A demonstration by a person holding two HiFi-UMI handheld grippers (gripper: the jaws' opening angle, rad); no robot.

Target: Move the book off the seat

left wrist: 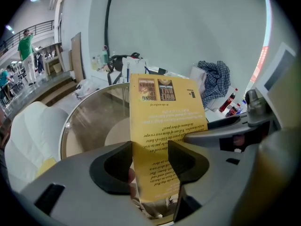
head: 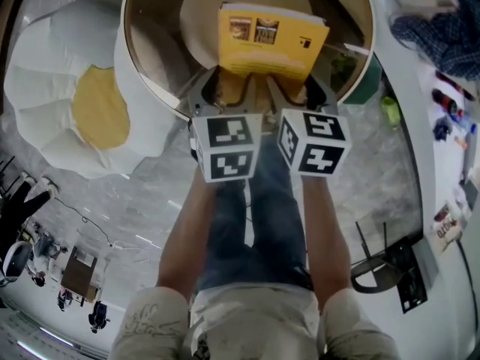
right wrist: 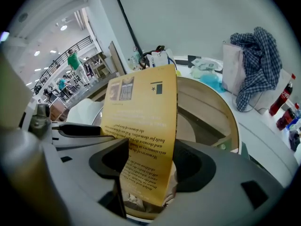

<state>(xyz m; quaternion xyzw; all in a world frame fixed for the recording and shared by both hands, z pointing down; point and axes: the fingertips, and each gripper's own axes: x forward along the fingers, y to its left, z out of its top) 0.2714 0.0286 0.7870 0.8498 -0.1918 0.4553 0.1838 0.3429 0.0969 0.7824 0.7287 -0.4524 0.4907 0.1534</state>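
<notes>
Left claw (left wrist: 150,161), right claw (right wrist: 146,166) on book (head: 270,43) over table (head: 154,36)

Blue jeans (head: 255,223) and a pale short-sleeved shirt (head: 251,317) with faint dark print are worn. The left tool (left wrist: 150,161) and right tool (right wrist: 148,166) are moulded in grey with black inner faces; each is topped by a white cube (head: 225,147) bearing black square markers.

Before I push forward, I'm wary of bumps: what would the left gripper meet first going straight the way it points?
Shut on the book, the left gripper points toward the round glass table; its rim probably comes first, though depth is unclear.
</notes>
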